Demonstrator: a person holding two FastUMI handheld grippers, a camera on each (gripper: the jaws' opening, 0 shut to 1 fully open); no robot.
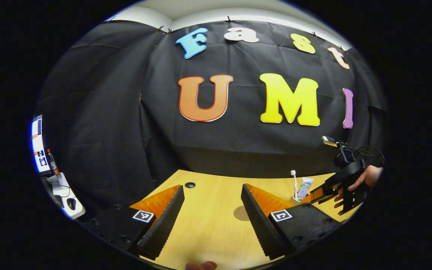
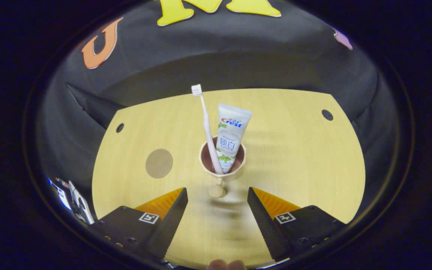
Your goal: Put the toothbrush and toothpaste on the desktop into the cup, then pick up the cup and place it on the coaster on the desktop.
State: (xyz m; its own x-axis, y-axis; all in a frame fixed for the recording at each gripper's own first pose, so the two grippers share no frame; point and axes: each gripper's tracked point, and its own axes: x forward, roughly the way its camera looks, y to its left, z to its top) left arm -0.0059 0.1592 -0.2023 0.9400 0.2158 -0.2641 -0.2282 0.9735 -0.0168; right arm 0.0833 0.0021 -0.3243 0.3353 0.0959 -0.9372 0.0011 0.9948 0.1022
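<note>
A tan cup (image 2: 222, 165) with a handle stands on the wooden desktop (image 2: 298, 157), holding a pale pink toothbrush (image 2: 205, 123) and a white toothpaste tube (image 2: 229, 137), both upright. A round brown coaster (image 2: 159, 163) lies to the cup's left. My right gripper (image 2: 218, 210) is open just short of the cup's handle, gripping nothing. In the left gripper view, my left gripper (image 1: 212, 221) hangs open over the desktop (image 1: 208, 225), near the coaster (image 1: 241, 213). Farther right stand the toothbrush (image 1: 294, 182) and toothpaste (image 1: 305, 187), with the right gripper (image 1: 338, 185) and a hand beside them.
Round cable holes (image 2: 327, 114) (image 2: 120, 128) sit near the desktop's far corners. Black cloth walls close the back and sides. A side surface with a screen, a bottle and a mouse (image 1: 71, 203) lies off the desk's left.
</note>
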